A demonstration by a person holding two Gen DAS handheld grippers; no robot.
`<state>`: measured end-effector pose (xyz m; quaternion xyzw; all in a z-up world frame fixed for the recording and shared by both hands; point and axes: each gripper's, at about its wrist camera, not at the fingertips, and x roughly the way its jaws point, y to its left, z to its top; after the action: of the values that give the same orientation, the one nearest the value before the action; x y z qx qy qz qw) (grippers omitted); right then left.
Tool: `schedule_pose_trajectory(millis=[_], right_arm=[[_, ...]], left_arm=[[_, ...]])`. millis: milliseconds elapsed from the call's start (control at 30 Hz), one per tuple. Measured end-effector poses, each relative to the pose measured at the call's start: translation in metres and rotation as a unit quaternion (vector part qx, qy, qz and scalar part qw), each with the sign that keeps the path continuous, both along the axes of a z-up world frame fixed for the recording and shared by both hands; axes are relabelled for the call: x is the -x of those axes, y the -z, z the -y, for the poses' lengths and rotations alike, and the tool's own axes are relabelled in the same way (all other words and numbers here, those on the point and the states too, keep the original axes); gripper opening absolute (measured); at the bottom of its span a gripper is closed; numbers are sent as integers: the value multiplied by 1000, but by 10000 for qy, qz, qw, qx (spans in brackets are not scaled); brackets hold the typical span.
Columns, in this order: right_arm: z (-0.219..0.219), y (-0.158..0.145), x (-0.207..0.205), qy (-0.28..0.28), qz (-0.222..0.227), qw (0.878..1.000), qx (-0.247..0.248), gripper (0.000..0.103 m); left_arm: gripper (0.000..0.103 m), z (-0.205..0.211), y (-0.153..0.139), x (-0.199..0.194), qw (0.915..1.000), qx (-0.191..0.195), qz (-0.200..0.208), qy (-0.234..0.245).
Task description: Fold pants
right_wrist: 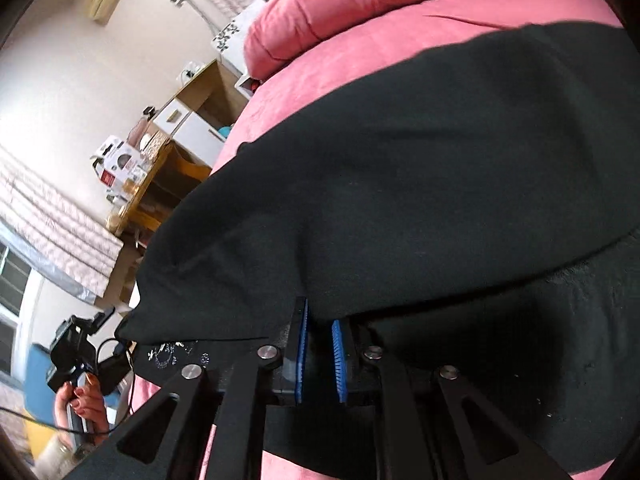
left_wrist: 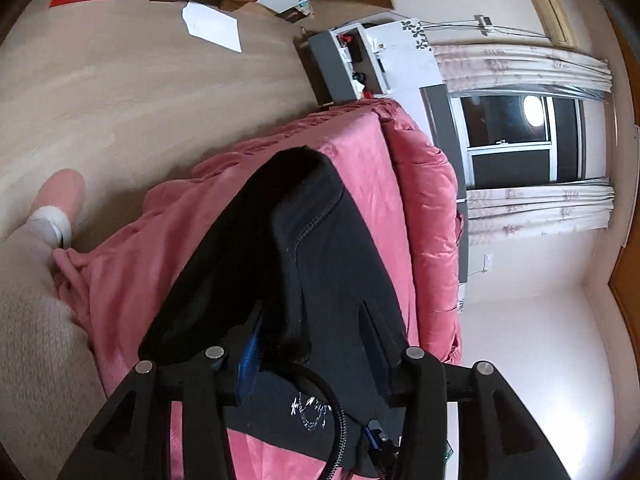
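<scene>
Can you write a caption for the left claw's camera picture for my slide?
Left claw open over black pants folded on a pink blanket.

I saw a bed covered all over with a pink sheet, and I took that bed as my landmark. Along its far side, toward the window, a thick pink quilt lay bunched in a long roll on the sheet. Black pants lay spread directly on the sheet, just beside that quilt, with one layer folded back over another. From my right camera the pants covered most of the bed surface in view, the quilt behind them. At the near edge of the bed the pink sheet hung down in folds toward a pale wooden floor.
</scene>
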<state>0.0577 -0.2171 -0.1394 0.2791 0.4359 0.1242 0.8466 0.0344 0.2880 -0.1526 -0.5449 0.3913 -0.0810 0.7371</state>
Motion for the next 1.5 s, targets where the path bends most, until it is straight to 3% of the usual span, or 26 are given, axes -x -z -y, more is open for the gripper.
schedule_pose_trajectory(millis=[133, 200, 267, 300, 367, 400, 433, 500, 567, 633, 700, 733, 867, 1033, 1200, 1500], right_arm=[[16, -4, 7, 217, 108, 9997, -35, 35], [27, -6, 12, 432, 181, 9989, -31, 40], [39, -6, 16, 616, 178, 9979, -13, 40], [41, -8, 17, 662, 177, 9976, -7, 40], [47, -8, 18, 770, 180, 9969, 7, 40], [50, -8, 17, 817, 175, 9965, 11, 40], [52, -8, 18, 852, 172, 9962, 1, 41], [55, -9, 17, 898, 165, 9958, -31, 42], [58, -9, 18, 937, 190, 9954, -80, 44], [59, -9, 18, 947, 188, 9953, -89, 44], [57, -11, 20, 965, 206, 9951, -77, 45], [58, -12, 22, 988, 229, 9948, -65, 46], [68, -11, 23, 1155, 254, 9929, -149, 50], [85, -11, 31, 1469, 307, 9885, -189, 53], [101, -8, 37, 1684, 307, 9848, -291, 53], [130, -7, 32, 2028, 371, 9767, -592, 53]], left_arm=[[46, -10, -28, 6, 9973, -658, 214, -249], [46, -24, -56, 17, 9872, -1367, 408, -714], [46, -35, -88, 34, 9626, -2267, 543, -1377], [46, -38, -103, 42, 9461, -2716, 568, -1672], [47, -40, -123, 50, 9234, -3278, 575, -1914], [48, -38, -129, 52, 9162, -3482, 517, -1912], [49, -36, -131, 51, 9145, -3578, 434, -1838], [50, -24, -122, 42, 9273, -3466, 153, -1405], [50, -5, -101, 28, 9454, -3154, -64, -817], [50, 13, -84, 14, 9570, -2870, -269, -326], [50, 36, -62, 0, 9731, -2265, -385, 193], [50, 43, -56, -3, 9755, -2134, -463, 266], [50, 67, -40, -9, 9732, -2081, -961, 206], [48, 84, -45, -6, 9710, -2157, -964, 359], [48, 85, -25, -5, 9732, -1971, -1109, 417], [47, 69, -6, -16, 9907, -1205, -599, -189]])
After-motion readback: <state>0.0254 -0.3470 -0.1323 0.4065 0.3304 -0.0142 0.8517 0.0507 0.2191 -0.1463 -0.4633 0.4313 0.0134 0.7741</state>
